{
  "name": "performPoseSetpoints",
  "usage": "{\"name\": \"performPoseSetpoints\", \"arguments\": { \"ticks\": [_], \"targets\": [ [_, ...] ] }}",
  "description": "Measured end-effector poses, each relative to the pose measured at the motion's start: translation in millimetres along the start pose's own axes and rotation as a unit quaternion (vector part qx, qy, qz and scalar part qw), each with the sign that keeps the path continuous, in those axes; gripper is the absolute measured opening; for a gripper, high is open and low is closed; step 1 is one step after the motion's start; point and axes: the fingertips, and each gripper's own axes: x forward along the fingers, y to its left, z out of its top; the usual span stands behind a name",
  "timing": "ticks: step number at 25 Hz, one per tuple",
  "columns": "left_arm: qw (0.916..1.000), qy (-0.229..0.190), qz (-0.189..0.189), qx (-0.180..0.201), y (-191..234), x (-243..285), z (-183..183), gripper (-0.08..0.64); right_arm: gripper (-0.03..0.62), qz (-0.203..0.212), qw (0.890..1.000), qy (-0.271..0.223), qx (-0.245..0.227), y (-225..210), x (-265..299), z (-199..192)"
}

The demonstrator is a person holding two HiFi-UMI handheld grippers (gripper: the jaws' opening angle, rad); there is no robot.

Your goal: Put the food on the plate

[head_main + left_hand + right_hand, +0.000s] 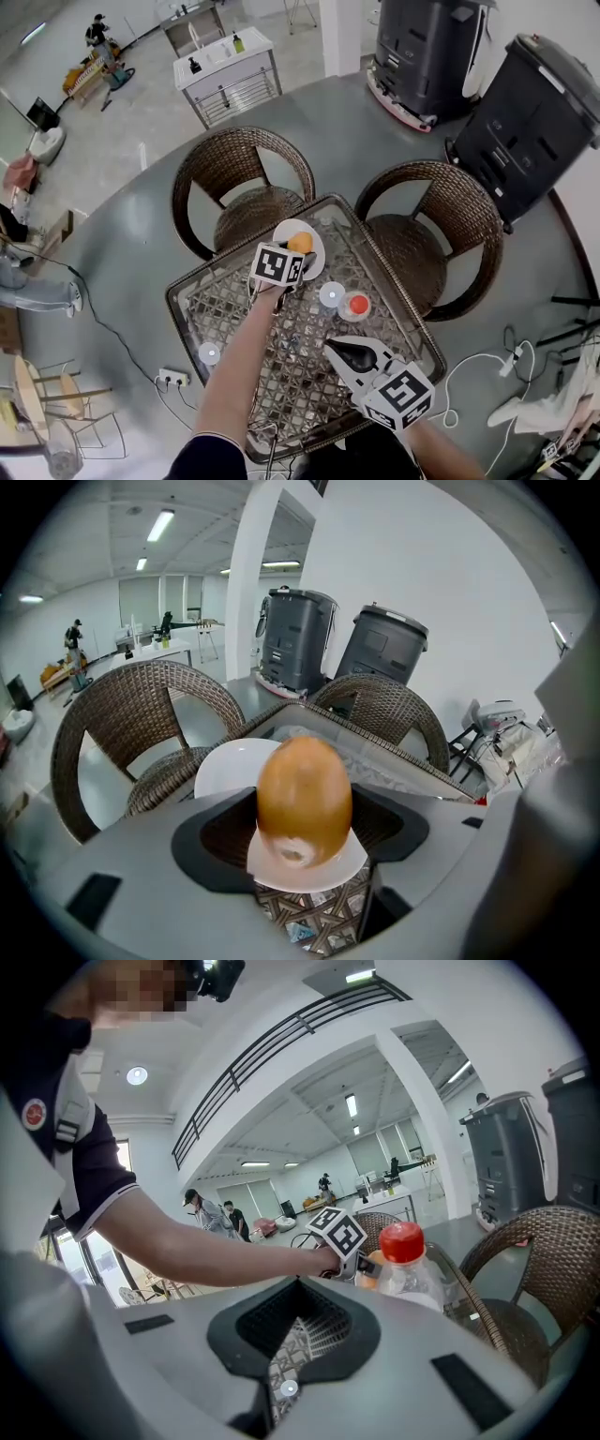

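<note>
- Left gripper view: my left gripper (302, 844) is clenching the food (304, 799) between its jaws, squeezing it from both sides.
- The food is looking egg-shaped and smooth, golden-orange to brown, standing on end, with a pale scuffed patch low on the side facing me.
- It is rising well above the jaw pads, filling the middle of the gap.
- The white plate (223, 764) is lying just beyond the jaws and slightly left, partly behind the food; I cannot tell whether they are touching.
- Below the food a white round shape is showing; I cannot tell what it is.
- My right gripper (295, 1335) is resting with its jaws closed, gripping nothing, the woven table (298, 1349) showing through the notch.
- A clear bottle with a red cap (404, 1258) is standing beyond those jaws, to their right.
</note>
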Motion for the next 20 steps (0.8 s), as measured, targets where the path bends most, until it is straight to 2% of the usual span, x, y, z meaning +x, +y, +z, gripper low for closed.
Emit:
{"name": "performPoseSetpoints", "arguments": {
  "ticks": [3,8,14,20],
  "targets": [
    [0.9999,0.005,0.006,0.009,1.6,0.6,-0.7,0.314,0.003,-0.001,1.0,0.002,0.001,1.5,-0.2,-1.8],
    [0.9983,-0.002,0.039,0.044,6.6,1.3,1.4,0.314,0.003,-0.001,1.0,0.0,-0.002,0.8,-0.8,0.0],
    [0.9981,-0.008,0.041,0.045,6.9,1.6,-2.2,0.316,0.003,-0.004,1.0,0.0,-0.001,0.7,-2.6,-3.7],
    [0.9967,-0.014,0.061,0.052,12.5,-11.2,-0.2,0.316,0.003,0.002,1.0,-0.002,-0.002,6.3,-2.5,-0.3]
  ]
}}
